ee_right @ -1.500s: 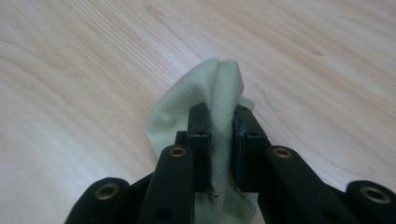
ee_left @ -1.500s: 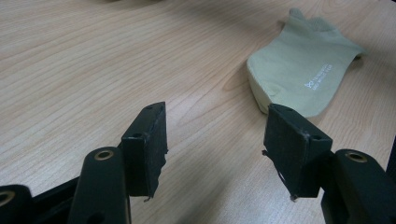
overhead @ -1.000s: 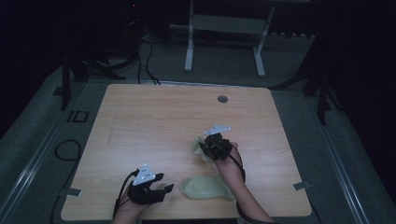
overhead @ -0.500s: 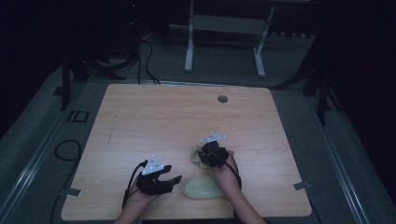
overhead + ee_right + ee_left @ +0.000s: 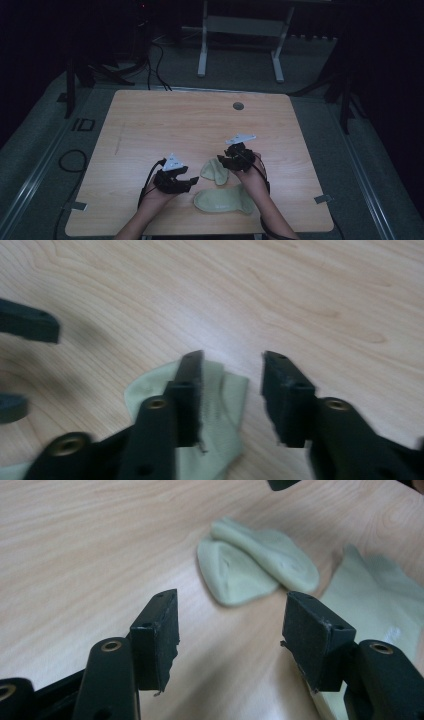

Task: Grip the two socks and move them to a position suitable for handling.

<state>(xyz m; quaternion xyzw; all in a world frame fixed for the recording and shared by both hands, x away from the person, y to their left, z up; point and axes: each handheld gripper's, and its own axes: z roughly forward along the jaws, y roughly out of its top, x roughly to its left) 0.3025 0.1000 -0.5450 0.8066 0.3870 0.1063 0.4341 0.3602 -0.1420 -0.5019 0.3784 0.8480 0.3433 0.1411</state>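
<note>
Socks on worktop (image 5: 150, 125): folded sock (image 5: 215, 171) released beneath right hand-held gripper (image 5: 232, 392), jaws just opening, flat sock (image 5: 224, 200) beside it; left hand-held gripper (image 5: 227, 635) unclenched, empty, nearby.

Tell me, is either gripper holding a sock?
No. The right gripper has just been opening over the folded sock, nothing pinched. The left gripper is open and empty.

The pale wooden bench (image 5: 150, 125) has a smooth, matt laminate look with fine grain lines. On it, the folded pale green cloth sock (image 5: 255, 565) looks soft and matt, as does the flat pale green cloth sock (image 5: 222, 200), whose knit looks finely ribbed. Each black hand-held gripper (image 5: 230, 635) has matt, hard plastic jaws with brass-coloured metal rivets and slightly rough pad edges.
</note>
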